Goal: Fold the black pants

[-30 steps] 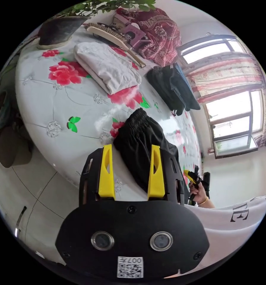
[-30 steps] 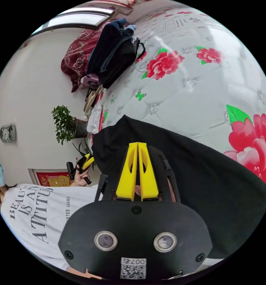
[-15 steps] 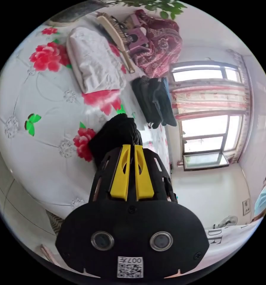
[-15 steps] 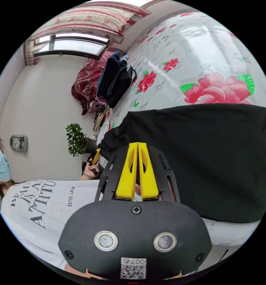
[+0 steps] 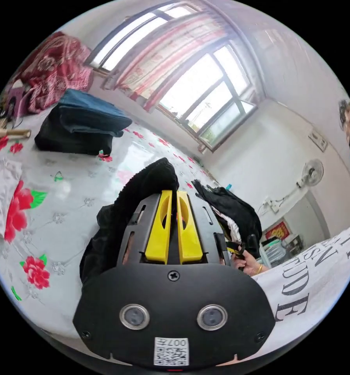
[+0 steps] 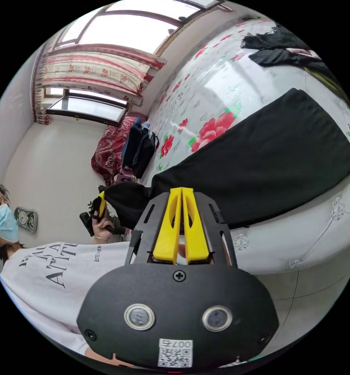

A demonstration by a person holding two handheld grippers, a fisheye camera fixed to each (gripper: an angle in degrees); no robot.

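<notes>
The black pants (image 6: pixel 261 164) lie stretched across a bed covered by a white sheet with red flowers (image 6: pixel 222 90), the legs spread flat toward the bed's edge and the waist end lifted off the surface.

In the left gripper view, the left gripper (image 5: pixel 173 195) has its 2 yellow fingers (image 5: pixel 159 230) drawn almost together, pinching a bunched fold of the pants (image 5: pixel 143 187) that rises between and beyond the tips. The fabric hangs down from there in a dark heap toward the sheet.

In the right gripper view, the right gripper (image 6: pixel 181 192) also has its 2 yellow fingers (image 6: pixel 168 230) nearly closed, with the edge of the pants caught between them at the tips. The left gripper (image 6: pixel 99 203) shows further back in this view, held by the person's hand (image 6: pixel 99 230) and gripping the far corner of the waist, so the waist runs taut between the 2 grippers.

A stack of folded dark clothes (image 5: pixel 81 125) sits on the bed near a red patterned bundle (image 5: pixel 52 74). A folded white garment (image 5: pixel 1 191) lies at the bed's edge, and a loose pile of dark clothes (image 5: pixel 231 205) rests near the right gripper (image 5: pixel 237 248). A person in a white printed shirt (image 6: pixel 54 277) stands beside the bed, and a window with floral curtains (image 5: pixel 190 74) lights the room.
</notes>
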